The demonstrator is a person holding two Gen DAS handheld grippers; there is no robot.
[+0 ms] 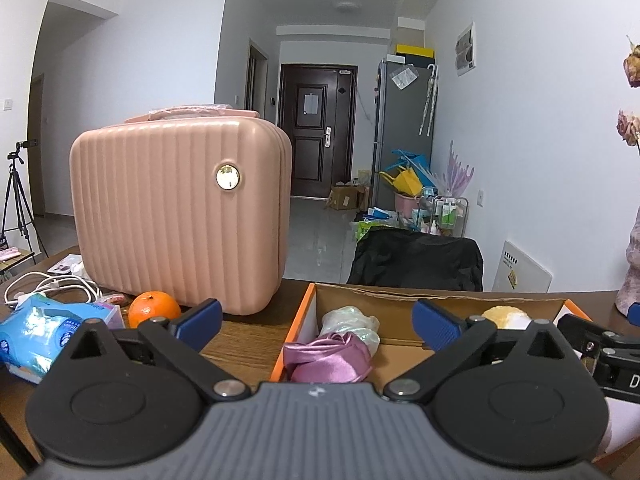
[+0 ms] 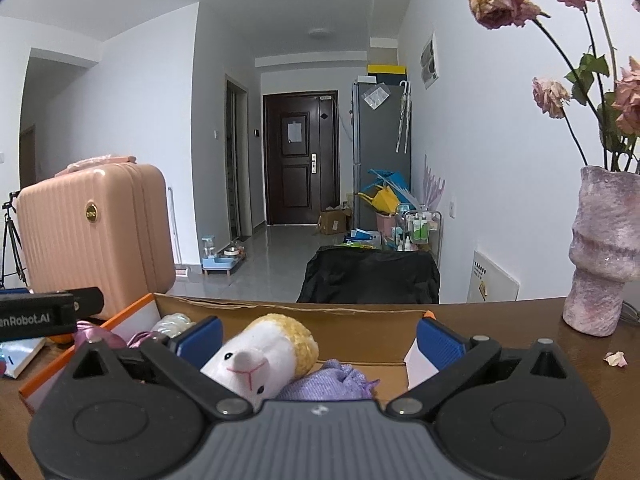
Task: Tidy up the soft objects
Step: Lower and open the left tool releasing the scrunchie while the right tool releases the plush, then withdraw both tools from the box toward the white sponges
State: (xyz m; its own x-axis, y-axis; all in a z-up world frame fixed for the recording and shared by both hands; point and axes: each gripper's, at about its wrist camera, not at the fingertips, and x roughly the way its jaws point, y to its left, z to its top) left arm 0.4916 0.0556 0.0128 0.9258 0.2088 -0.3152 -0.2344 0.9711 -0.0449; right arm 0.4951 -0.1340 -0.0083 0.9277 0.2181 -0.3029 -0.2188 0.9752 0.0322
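We see a cardboard box (image 2: 280, 322) with an orange rim near the table's (image 2: 520, 344) far edge, its brown inner walls creased. Inside it lie soft things: a white plush animal (image 2: 256, 364) with a fuzzy yellow knitted cap, a lilac knitted cloth (image 2: 332, 380) bunched just beside it, a glossy pink satin bundle (image 1: 328, 356) in the box's left end, and a crinkled clear plastic wad (image 1: 352, 320) behind the satin. Our right gripper (image 2: 318, 342) hangs over the box with its blue ribbed pads spread wide; the plush sits between them, untouched. Our left gripper (image 1: 316, 320) is likewise spread wide, holding nothing, above the box's left wall. The right half of the box floor is bare. A ribbed pink hard case (image 1: 180, 208) stands upright at the table's far left, with an orange (image 1: 154, 308) and a blue tissue pack (image 1: 44, 328) in front of it. A rough pink vase (image 2: 604, 252) of dried roses stands at the right. The tabletop is dark wood grain; behind it a tiled hallway leads to a dark door (image 2: 300, 156).
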